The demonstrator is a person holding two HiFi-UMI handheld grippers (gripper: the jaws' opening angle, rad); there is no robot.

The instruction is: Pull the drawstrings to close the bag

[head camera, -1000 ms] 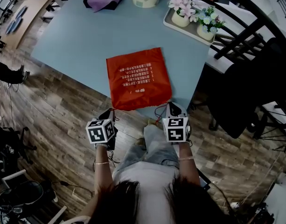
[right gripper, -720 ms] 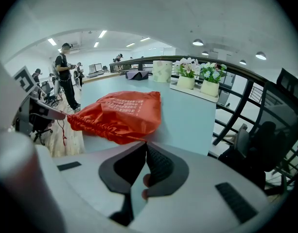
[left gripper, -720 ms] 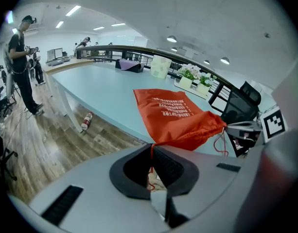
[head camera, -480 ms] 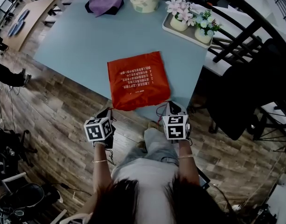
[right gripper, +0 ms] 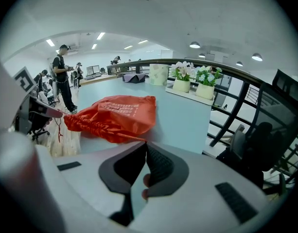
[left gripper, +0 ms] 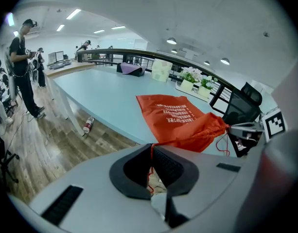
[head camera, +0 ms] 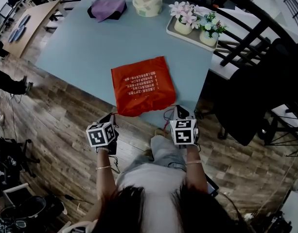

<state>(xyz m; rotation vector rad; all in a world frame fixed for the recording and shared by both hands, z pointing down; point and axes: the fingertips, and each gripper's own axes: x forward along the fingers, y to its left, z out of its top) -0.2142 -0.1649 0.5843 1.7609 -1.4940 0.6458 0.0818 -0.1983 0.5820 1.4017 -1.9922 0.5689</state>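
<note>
**Bag dead ahead, a cord pinched in each tool**

The orange bag (head camera: 141, 84) lies flat on the blue-grey surface (head camera: 85, 47), close to its near edge. From the gap between the two tools it sits at 12 o'clock. From the left tool (head camera: 112, 117) it is at about 1 o'clock, and from the right tool (head camera: 177, 110) at about 11. The mouth is the near edge, already puckered into folds, and its long line runs 9 to 3 across the person's front. Each tool sits just beside one near corner, neither clearly closer than the other.

The left tool's jaws are fully together, with the left drawstring (left gripper: 151, 149) nipped at their tip and running off to the gathered mouth. The right tool is likewise closed, and the right drawstring (right gripper: 128, 136) leads from its tip back to the bag.

Both hands hang just off the surface's edge above the person's lap. The tools slant downward and forward, with the marker cubes facing up. With the mouth lying crosswise, I judge the closing pull wants the left hand going toward 9 and the right toward 3, perhaps drawing back toward 6 as well.
</note>
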